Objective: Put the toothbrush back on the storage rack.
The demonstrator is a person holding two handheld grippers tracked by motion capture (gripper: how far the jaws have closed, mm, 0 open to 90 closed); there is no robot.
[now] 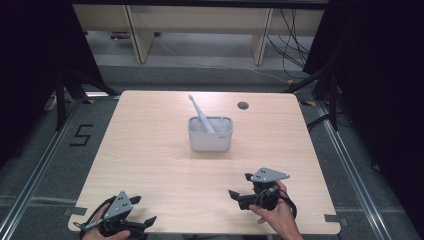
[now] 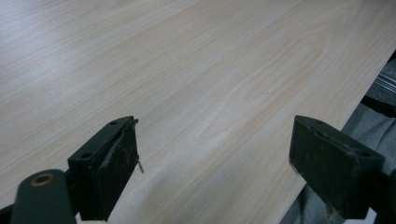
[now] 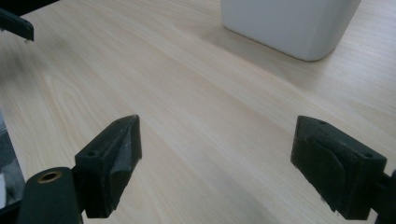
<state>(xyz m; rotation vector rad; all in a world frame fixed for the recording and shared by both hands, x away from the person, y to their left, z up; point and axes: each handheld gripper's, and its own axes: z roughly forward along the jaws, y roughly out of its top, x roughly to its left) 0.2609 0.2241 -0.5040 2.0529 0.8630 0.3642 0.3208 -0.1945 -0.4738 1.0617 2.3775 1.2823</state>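
Holding both my tongs apart, empty, low in the frame.
At centre, the white bin (image 1: pixel 210 135) holds a toothbrush (image 1: pixel 200 114) leaning upper left; left gripper (image 1: pixel 144 210), right gripper (image 1: pixel 239 185) well short.

Setting: a lab-type recording room. One pale wood-grain table (image 1: pixel 150 165) stood on grey carpet, hemmed by black curtains (image 1: pixel 30 60). Metal floor rails (image 1: pixel 30 175), a taped numeral "5" (image 1: pixel 81 135), loose cables (image 1: pixel 295 40) and bare desk legs (image 1: pixel 142 35) behind marked it.
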